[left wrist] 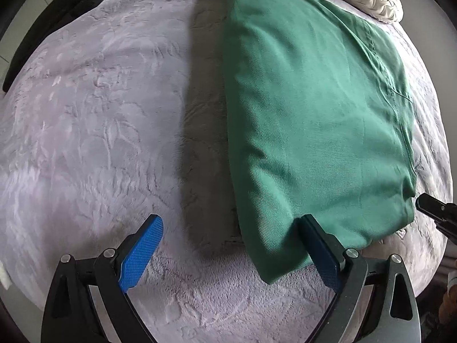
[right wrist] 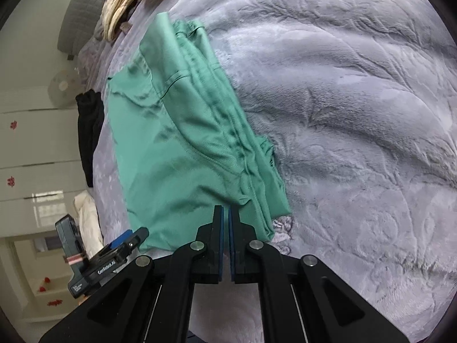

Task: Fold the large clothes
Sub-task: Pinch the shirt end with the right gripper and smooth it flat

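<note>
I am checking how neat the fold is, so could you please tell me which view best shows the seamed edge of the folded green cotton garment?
The right wrist view: the folded green cotton garment shows its stacked seams and layered edge. The left wrist view shows mostly its smooth top.

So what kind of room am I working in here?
Most likely a bedroom. The green garment lies folded on a bed with a plush grey blanket, a padded grey headboard stands at its far end beside cream pillows, and white cabinets line the wall.
</note>
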`<state>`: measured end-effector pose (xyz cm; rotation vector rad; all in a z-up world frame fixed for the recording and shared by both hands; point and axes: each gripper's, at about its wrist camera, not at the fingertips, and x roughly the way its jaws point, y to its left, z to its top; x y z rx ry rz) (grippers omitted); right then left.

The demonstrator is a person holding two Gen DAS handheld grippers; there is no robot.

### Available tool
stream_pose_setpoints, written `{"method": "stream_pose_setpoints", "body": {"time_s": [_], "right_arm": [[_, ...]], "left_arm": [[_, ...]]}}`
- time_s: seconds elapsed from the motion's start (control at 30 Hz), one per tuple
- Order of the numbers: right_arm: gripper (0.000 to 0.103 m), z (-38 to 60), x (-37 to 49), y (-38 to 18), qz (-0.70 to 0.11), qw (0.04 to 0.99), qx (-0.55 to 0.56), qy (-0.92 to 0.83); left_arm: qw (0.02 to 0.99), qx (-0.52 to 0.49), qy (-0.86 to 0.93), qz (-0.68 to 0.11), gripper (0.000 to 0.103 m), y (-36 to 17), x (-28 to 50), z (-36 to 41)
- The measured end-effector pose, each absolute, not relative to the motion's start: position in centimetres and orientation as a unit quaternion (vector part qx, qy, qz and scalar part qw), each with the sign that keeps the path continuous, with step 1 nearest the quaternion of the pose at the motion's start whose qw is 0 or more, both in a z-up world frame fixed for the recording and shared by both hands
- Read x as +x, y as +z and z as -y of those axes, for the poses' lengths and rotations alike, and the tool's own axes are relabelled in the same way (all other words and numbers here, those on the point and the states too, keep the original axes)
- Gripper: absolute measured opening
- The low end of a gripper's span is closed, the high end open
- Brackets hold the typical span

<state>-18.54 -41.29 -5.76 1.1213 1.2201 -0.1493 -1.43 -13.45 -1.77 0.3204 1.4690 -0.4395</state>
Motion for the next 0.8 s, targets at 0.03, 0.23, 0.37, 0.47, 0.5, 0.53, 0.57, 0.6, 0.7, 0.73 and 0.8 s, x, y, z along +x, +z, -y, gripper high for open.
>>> {"method": "stream_pose_setpoints", "body": {"time_s": [0.03, 0.23, 0.37, 0.47, 0.5, 0.53, 0.57, 0.6, 0.7, 0.73, 0.8], "right_arm": [[0.023, 41.1, -18.4, -5.8, -0.544, 0.672, 0.498, -0.065], [0.077, 40.5, -17.6, -5.0, -0.543, 0.68, 0.489, -0.064], [0.081, 40.2, -16.8, -4.4, -0.545, 0.687, 0.476, -0.059], [0.081, 40.2, -16.2, -4.1, -0.544, 0.692, 0.471, -0.06], [0.087, 40.2, -16.1, -4.0, -0.542, 0.694, 0.47, -0.061], [0.092, 40.2, -15.9, -3.9, -0.54, 0.697, 0.468, -0.062], [0.103, 40.2, -15.8, -3.8, -0.537, 0.702, 0.464, -0.063], [0.103, 40.2, -15.7, -3.7, -0.534, 0.706, 0.46, -0.064], [0.103, 40.1, -15.1, -3.4, -0.537, 0.711, 0.45, -0.062], [0.103, 40.2, -15.0, -3.5, -0.539, 0.709, 0.45, -0.06], [0.103, 40.3, -14.7, -3.8, -0.545, 0.702, 0.454, -0.058]], "left_arm": [[0.708, 0.146, -0.197, -0.662, 0.099, -1.7, -1.5, 13.5], [0.706, 0.153, -0.191, -0.665, 0.103, -1.4, -1.3, 13.6], [0.708, 0.153, -0.189, -0.663, 0.103, -1.2, -0.6, 13.4], [0.711, 0.157, -0.189, -0.659, 0.103, -0.8, -0.4, 13.6], [0.71, 0.159, -0.191, -0.659, 0.103, -0.6, 0.0, 13.5], [0.709, 0.163, -0.193, -0.659, 0.103, -0.4, 0.1, 13.6], [0.708, 0.168, -0.195, -0.657, 0.103, -0.3, 0.2, 13.7], [0.708, 0.172, -0.196, -0.656, 0.103, -0.2, 0.2, 13.9], [0.706, 0.177, -0.199, -0.656, 0.103, 0.2, 1.1, 14.5], [0.705, 0.178, -0.199, -0.657, 0.103, 0.2, 1.2, 14.6], [0.703, 0.179, -0.193, -0.66, 0.103, 0.2, 1.4, 14.8]]}}
